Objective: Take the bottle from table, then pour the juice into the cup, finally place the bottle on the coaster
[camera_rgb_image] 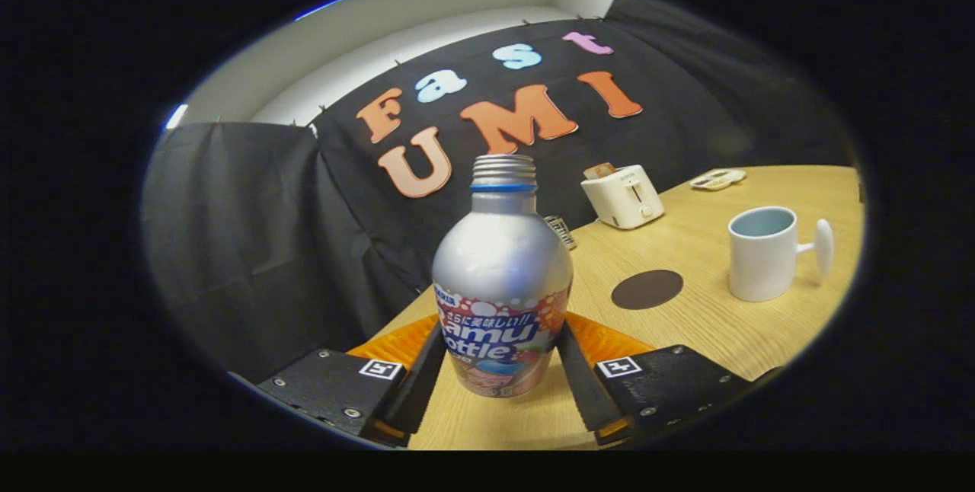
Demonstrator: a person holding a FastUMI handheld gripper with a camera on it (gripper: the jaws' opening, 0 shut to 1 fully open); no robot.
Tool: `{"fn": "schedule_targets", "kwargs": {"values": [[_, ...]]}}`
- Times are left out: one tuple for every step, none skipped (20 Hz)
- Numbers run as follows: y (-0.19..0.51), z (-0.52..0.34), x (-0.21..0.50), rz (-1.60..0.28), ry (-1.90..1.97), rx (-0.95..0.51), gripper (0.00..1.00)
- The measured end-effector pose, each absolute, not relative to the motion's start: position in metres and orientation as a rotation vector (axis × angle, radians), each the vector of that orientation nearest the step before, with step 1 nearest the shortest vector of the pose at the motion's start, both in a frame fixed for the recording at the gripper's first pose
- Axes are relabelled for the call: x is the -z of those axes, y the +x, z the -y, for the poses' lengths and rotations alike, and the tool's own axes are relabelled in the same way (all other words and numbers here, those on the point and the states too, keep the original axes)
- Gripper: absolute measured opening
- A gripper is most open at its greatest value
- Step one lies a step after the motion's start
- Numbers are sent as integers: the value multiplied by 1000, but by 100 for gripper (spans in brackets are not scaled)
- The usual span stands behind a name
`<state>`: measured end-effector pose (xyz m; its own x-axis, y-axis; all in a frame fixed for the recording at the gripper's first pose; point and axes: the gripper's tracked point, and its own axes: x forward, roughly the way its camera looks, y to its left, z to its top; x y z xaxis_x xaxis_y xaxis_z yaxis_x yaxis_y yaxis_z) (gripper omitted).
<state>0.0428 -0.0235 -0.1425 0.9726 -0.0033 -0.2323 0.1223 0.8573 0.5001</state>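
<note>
Gripping the bottle [501, 279] low on its labelled body, the claw [503, 359] has both fingers pressed against its sides. That 1 silver bottle stands upright between them, cap off, contents not visible. Beyond the fingers on the wooden table [708, 324] lie 1 dark round coaster [647, 289] and, just past it, 1 white cup [763, 252], which looks empty. 1 white toaster [623, 196] sits farther back near the wall.
</note>
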Motion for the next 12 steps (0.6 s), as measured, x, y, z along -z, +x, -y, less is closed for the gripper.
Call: {"fn": "schedule_targets", "kwargs": {"values": [[44, 28, 142, -221, 569, 73, 78], [46, 32, 142, -218, 598, 79, 78], [47, 35, 142, -216, 623, 84, 77], [47, 38, 141, -212, 645, 89, 77], [48, 41, 141, -213, 663, 94, 77], [50, 45, 142, -213, 682, 99, 77], [52, 49, 141, -212, 704, 101, 77], [53, 51, 141, -209, 729, 103, 77], [56, 55, 141, -206, 753, 110, 77], [56, 59, 142, -204, 775, 121, 77], [58, 63, 144, -203, 797, 131, 77], [59, 66, 146, -204, 822, 141, 77]]}}
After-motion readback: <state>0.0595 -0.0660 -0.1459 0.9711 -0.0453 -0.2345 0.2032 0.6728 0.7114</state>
